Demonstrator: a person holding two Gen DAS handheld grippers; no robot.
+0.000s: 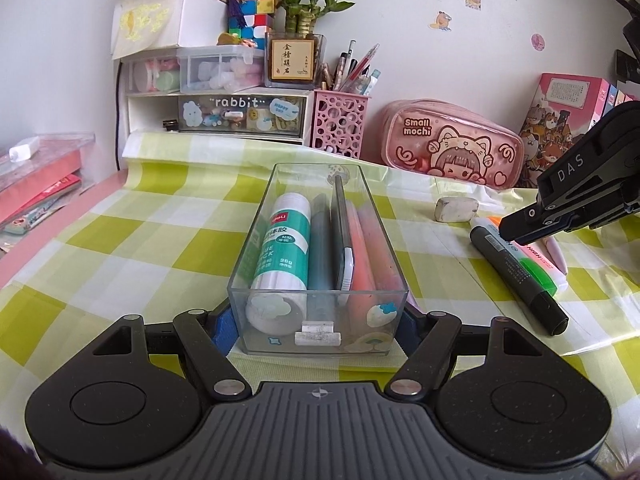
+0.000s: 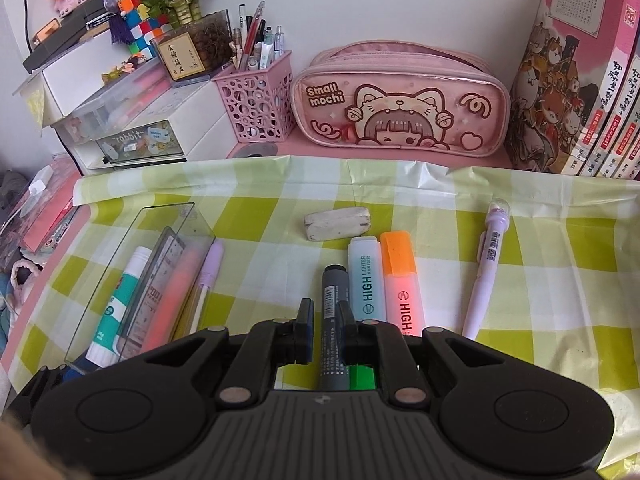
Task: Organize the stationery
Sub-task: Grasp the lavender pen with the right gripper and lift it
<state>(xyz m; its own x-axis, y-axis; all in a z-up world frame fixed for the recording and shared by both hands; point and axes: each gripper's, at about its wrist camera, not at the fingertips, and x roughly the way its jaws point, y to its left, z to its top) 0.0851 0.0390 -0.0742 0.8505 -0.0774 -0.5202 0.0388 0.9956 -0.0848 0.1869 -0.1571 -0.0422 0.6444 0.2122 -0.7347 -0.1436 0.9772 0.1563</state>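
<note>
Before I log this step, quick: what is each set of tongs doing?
Left tongs: closed on the clear box, gripping its near end.
Right tongs: closed on the dark marker.

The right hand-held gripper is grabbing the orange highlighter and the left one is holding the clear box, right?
Not quite. The right hand-held gripper is shut on the dark marker, not the orange highlighter, which lies untouched beside it, as the right wrist view shows. The left hand-held gripper does hold the clear box.
</note>
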